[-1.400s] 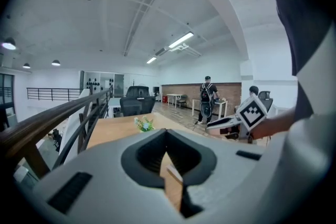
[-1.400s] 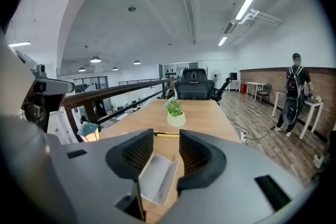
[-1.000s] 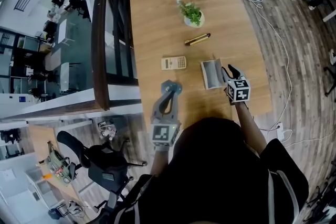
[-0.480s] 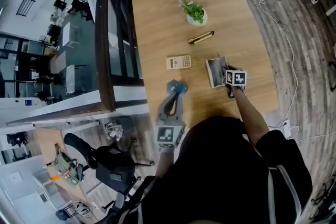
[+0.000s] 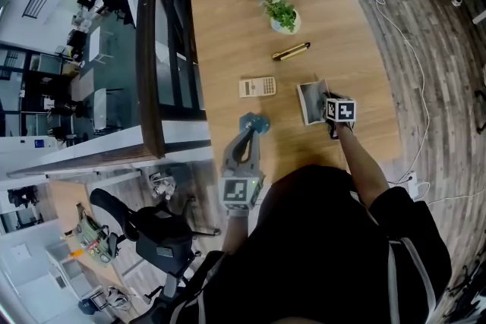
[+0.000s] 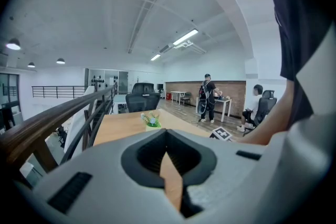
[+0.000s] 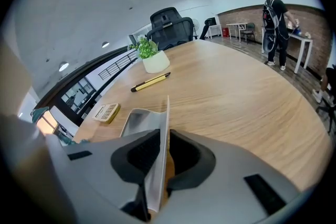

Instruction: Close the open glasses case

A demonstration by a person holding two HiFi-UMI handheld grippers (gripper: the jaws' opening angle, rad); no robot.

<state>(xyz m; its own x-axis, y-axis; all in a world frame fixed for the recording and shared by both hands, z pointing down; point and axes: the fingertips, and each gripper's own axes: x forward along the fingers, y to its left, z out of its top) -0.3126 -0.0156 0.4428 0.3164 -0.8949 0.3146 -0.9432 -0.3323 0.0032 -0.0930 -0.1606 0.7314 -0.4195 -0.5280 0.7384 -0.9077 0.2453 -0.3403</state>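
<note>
The open glasses case (image 5: pixel 310 104) lies on the wooden table (image 5: pixel 228 26) near its right-hand edge in the head view, well in from the near edge. Its grey tray (image 7: pixel 137 122) lies flat and its lid (image 7: pixel 165 113) stands raised on edge along the side nearest the right gripper (image 7: pixel 164 136).

That gripper points down at a slant, and its jaws have just been closing. The right gripper view shows the thin lid between them, both pads against it, so the grip is narrow and set on the lid. The marker cube (image 5: pixel 341 110) sits just behind the case.

The left gripper (image 5: pixel 256 122) is held over the table's near left part, well apart from the case. Its jaws are drawn together with nothing between them (only a sliver of table shows through the slot behind the tips).

Beyond the case the table carries three other things:
- a cream calculator (image 5: pixel 257 86), off to the case's left
- a yellow and black pen (image 5: pixel 291 51), farther back
- a small potted plant (image 5: pixel 281 14) in a white pot, farthest from the person
</note>
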